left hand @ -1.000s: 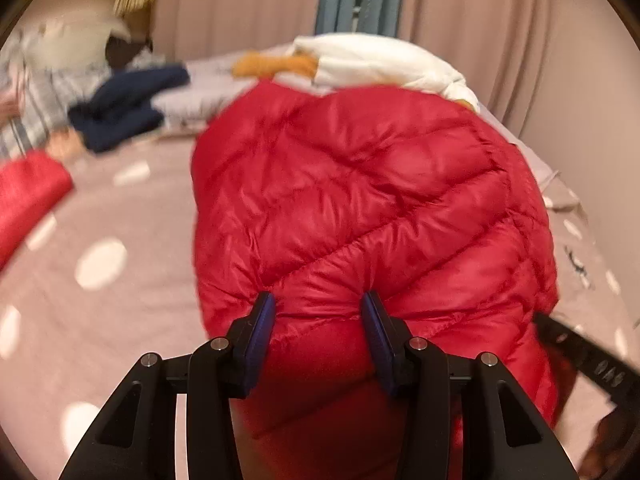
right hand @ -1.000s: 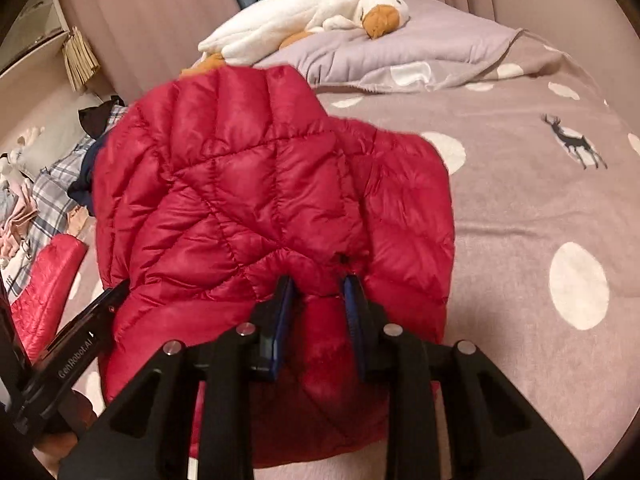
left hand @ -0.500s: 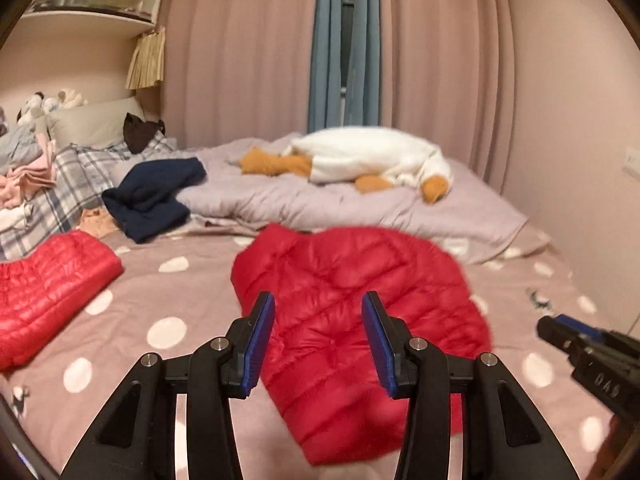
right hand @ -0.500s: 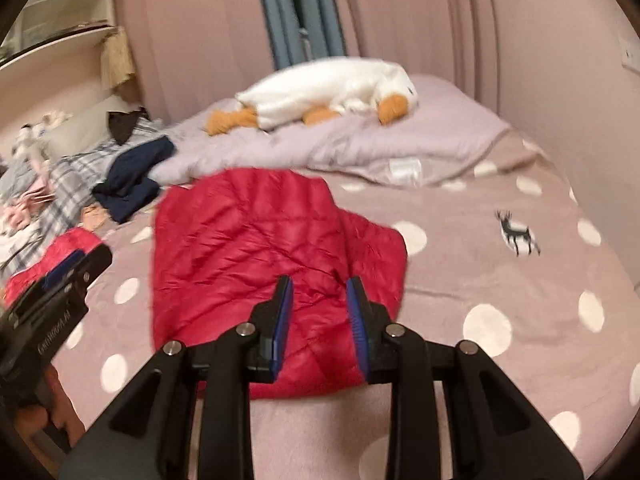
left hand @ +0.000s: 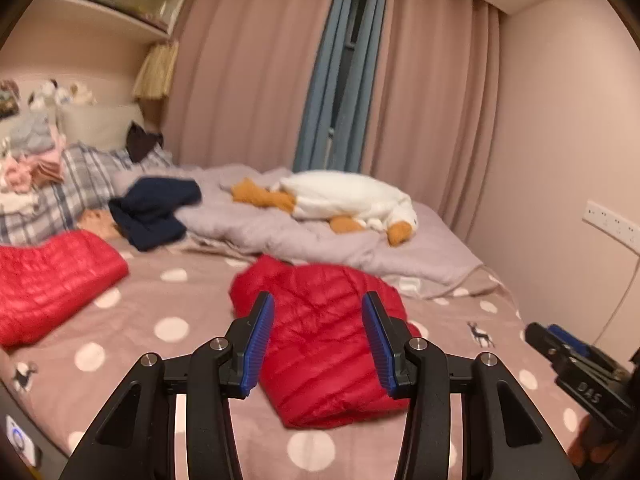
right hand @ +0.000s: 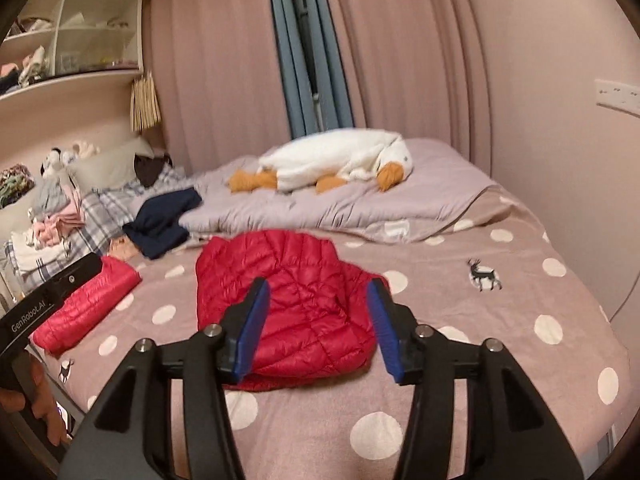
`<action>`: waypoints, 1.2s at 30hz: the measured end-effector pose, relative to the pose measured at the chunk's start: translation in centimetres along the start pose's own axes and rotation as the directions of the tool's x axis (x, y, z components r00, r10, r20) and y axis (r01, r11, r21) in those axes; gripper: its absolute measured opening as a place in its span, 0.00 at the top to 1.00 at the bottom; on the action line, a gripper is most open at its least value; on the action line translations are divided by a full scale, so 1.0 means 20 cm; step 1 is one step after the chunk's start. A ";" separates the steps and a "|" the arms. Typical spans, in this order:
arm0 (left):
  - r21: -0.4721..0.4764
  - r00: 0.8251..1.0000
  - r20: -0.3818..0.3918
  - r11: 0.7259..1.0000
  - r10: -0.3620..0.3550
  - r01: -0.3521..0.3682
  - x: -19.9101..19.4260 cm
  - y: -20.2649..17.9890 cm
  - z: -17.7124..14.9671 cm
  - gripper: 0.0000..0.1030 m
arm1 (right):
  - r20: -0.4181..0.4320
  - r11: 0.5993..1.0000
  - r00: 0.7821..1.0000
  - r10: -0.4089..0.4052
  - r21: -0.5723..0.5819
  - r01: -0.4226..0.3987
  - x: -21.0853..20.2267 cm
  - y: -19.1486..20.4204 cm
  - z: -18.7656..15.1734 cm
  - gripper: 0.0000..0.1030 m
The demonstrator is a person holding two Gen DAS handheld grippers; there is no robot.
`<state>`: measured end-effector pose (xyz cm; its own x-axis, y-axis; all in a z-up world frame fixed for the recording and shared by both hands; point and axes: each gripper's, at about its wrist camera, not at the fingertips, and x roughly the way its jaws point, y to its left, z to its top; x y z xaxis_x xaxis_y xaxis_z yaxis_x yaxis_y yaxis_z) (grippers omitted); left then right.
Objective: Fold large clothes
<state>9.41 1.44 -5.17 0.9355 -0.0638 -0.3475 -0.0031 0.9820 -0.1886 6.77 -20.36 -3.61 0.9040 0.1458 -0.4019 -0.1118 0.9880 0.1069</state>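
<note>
A red quilted down jacket [left hand: 320, 344] [right hand: 288, 300] lies folded on the dotted pink bedspread [left hand: 160, 304] [right hand: 500, 320], in the middle of the bed. My left gripper [left hand: 318, 312] hangs above and short of it, open, nothing between its blue pads. My right gripper [right hand: 318, 300] also hangs clear of the jacket, its jaws opening wider, with nothing between them. Each gripper shows at the edge of the other's view: the right gripper [left hand: 576, 356], and the left gripper's body [right hand: 48, 300]. A second folded red jacket [left hand: 52, 280] [right hand: 88, 300] lies at the left.
A white goose plush [left hand: 352, 200] [right hand: 340, 160] rests on a lilac quilt [left hand: 300, 236] at the back. A navy garment [left hand: 156, 208] and a pile of clothes on plaid fabric [left hand: 48, 188] sit at the left. Curtains and a wall with a socket strip [left hand: 612, 220] border the bed.
Both grippers let go of the red jacket, rose and drew back; the jacket now lies folded on the bed. The right jaws have spread wider.
</note>
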 end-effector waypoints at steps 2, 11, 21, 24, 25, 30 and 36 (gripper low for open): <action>0.011 1.000 0.019 1.000 0.011 -0.012 -0.03 -0.01 0.00 0.55 | 0.020 1.000 0.999 -0.026 -0.006 0.026 -0.04 -0.01 0.00 0.40; -0.006 1.000 0.002 1.000 -0.018 0.018 -0.02 -0.03 0.00 0.01 | 0.055 0.997 0.996 -0.068 -0.032 0.070 -0.12 0.01 -0.02 0.07; -0.004 0.999 -0.028 1.000 0.014 -0.015 -0.01 -0.04 -0.02 0.01 | 0.062 0.994 0.992 -0.105 -0.003 0.106 -0.13 -0.01 -0.03 0.00; -0.019 1.000 -0.012 1.000 0.012 -0.012 -0.03 -0.03 -0.01 0.01 | 0.053 0.994 0.993 -0.108 0.002 0.108 -0.13 -0.02 -0.03 0.00; -0.028 1.000 -0.010 1.000 0.008 -0.008 -0.03 -0.03 -0.01 0.01 | 0.051 0.994 0.993 -0.109 0.003 0.109 -0.13 -0.02 -0.03 0.00; -0.035 1.000 -0.010 0.999 0.002 -0.002 -0.04 -0.03 -0.01 0.01 | 0.036 0.993 0.992 -0.120 0.005 0.120 -0.12 -0.04 -0.04 0.00; -0.022 0.999 -0.003 0.999 0.049 -0.049 -0.03 -0.04 0.00 0.01 | 0.024 0.991 0.991 -0.133 0.009 0.133 -0.11 -0.05 -0.04 0.00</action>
<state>8.85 0.58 -4.89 0.9333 -0.0163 -0.3586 -0.0564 0.9799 -0.1914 4.53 -21.72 -3.53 0.9203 0.0121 -0.3910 0.0127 0.9981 0.0608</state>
